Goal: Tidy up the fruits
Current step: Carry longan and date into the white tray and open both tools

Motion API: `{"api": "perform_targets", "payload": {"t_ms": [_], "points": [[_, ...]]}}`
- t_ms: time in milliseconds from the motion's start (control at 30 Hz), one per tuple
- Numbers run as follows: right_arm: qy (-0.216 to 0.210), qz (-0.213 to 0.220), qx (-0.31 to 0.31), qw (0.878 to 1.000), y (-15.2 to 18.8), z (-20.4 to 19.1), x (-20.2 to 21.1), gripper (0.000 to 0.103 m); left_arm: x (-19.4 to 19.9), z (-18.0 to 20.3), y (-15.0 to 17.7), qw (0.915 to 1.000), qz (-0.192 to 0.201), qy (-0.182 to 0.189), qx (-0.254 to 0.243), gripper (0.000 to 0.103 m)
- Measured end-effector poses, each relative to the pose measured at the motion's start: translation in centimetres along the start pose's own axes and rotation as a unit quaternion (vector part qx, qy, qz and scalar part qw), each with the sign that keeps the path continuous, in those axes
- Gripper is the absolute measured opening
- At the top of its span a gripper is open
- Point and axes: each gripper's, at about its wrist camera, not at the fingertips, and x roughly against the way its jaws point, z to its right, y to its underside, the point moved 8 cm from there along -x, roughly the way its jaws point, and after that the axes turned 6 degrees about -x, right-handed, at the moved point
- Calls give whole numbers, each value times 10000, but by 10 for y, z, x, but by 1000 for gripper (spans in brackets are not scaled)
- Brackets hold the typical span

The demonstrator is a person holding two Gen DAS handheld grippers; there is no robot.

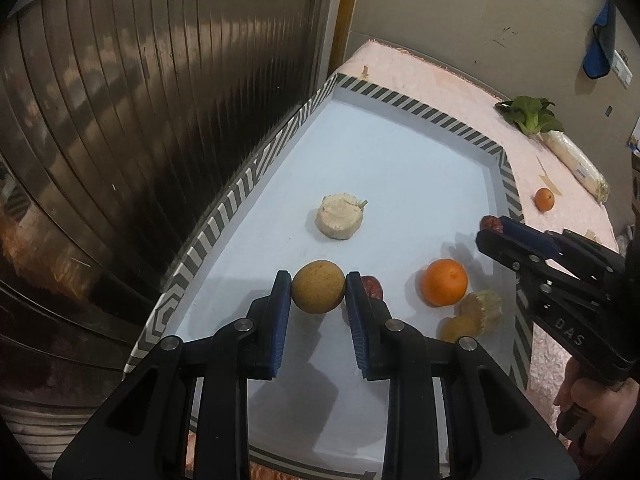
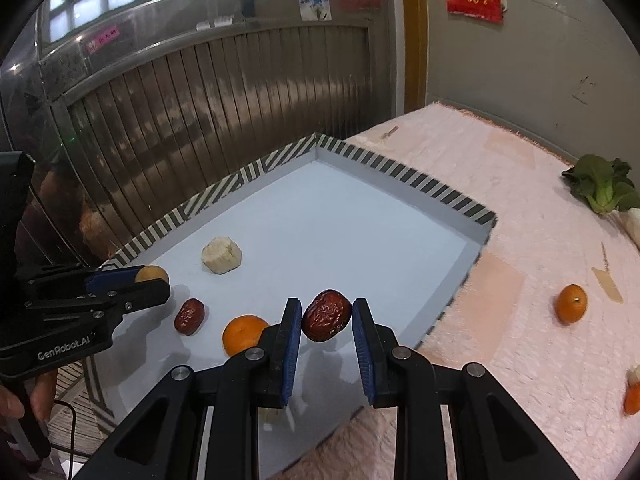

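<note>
Left gripper (image 1: 318, 286) — fingers clamped on a round tan-yellow fruit (image 1: 318, 287), one blue pad on each side, held just above the white tray (image 1: 400, 152) near its left striped rim. Right gripper (image 2: 326, 316) — fingers closed on a wrinkled red date (image 2: 327, 315), held over the tray's near right part.

Left wrist view only: a pale corn-cob piece (image 1: 482, 310) and a small yellow fruit (image 1: 460, 329) touching each other at the tray's near right edge, just beside the orange (image 1: 445, 282). In the right wrist view that spot sits under the gripper body and is mostly hidden.

Right wrist view only: a second date (image 2: 189, 316) lying in full on the tray floor between the left gripper and the orange; the left view shows just a sliver of it behind the right finger. Also here, an orange fruit partly cut off at the frame's right edge (image 2: 633, 399).

Both views: a pale round cut chunk (image 1: 339, 221) alone mid-tray, well apart from the rest; a small orange (image 2: 571, 304) out on the pink-covered worktop (image 2: 500, 184), outside the tray; a green leafy vegetable (image 2: 602, 186) at the worktop's far right.

Corrugated metal shutter (image 2: 224, 112) behind the tray.
</note>
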Motion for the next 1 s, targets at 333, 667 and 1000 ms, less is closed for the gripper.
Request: {"api": "perform_targets", "payload": {"t_ms": [333,667,1000], "points": [[-26,-240,63,9997,5,-7,-19,25,-12,1,0,9999,-139,53,47,27],[-165,-315,-105,9993,6,-10,-23,28,-12,0,-3,9998,-128,14,122,68],[-175,143,-220,9995,4,-6,19,33,3,22,-11,9996,168,-133,-166,70]]}}
